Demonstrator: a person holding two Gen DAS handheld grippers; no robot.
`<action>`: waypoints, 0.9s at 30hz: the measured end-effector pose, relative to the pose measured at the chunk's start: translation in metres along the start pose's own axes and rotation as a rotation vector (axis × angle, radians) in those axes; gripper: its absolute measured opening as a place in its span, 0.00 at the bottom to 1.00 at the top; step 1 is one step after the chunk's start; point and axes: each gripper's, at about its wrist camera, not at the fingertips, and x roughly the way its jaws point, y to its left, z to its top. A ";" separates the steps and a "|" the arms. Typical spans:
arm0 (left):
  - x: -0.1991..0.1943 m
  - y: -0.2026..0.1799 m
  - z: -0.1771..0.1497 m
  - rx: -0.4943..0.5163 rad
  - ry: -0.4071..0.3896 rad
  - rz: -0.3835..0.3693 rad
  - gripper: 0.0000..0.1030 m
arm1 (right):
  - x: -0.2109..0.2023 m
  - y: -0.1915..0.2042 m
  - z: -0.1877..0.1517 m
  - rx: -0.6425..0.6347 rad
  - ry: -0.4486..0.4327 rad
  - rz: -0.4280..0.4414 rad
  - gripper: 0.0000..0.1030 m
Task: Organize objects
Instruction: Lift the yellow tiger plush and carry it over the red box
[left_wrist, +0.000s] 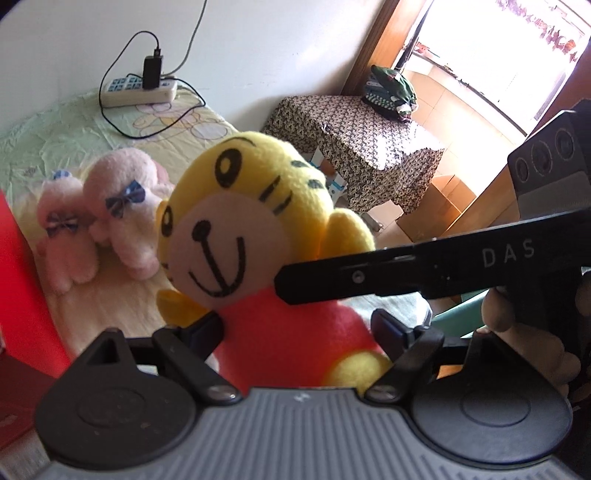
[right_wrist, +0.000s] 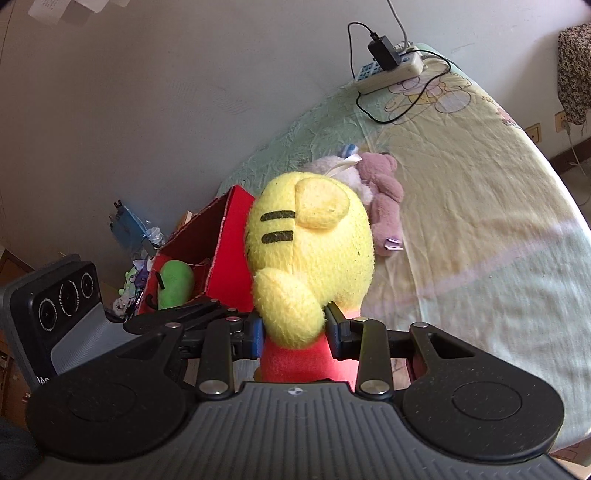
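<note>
A yellow tiger plush (left_wrist: 251, 206) with a red body is held up above the bed by both grippers. My left gripper (left_wrist: 297, 328) is shut on its red body, one pad on each side. My right gripper (right_wrist: 295, 330) is shut on the plush (right_wrist: 314, 236) just under the head, seen from behind. One of the right gripper's fingers (left_wrist: 351, 280) crosses the left wrist view below the tiger's ear. A red box (right_wrist: 221, 236) stands open just left of the plush, with a green plush (right_wrist: 175, 282) inside. Two pink plush toys (left_wrist: 110, 221) lie on the bed beyond.
The bed sheet (right_wrist: 480, 221) spreads out to the right. A power strip (left_wrist: 140, 90) with a charger and cables lies by the wall. A table under a patterned cloth (left_wrist: 362, 147) and a cardboard box (left_wrist: 436, 206) stand past the bed's end. Clutter lies behind the red box.
</note>
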 end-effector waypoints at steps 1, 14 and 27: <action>-0.009 0.005 -0.001 0.004 -0.012 -0.002 0.81 | 0.002 0.009 -0.001 -0.006 -0.010 0.003 0.34; -0.103 0.077 -0.008 0.002 -0.160 0.055 0.81 | 0.051 0.107 0.007 -0.129 -0.093 0.078 0.34; -0.131 0.163 0.001 -0.096 -0.221 0.082 0.81 | 0.120 0.167 0.034 -0.236 -0.087 0.032 0.34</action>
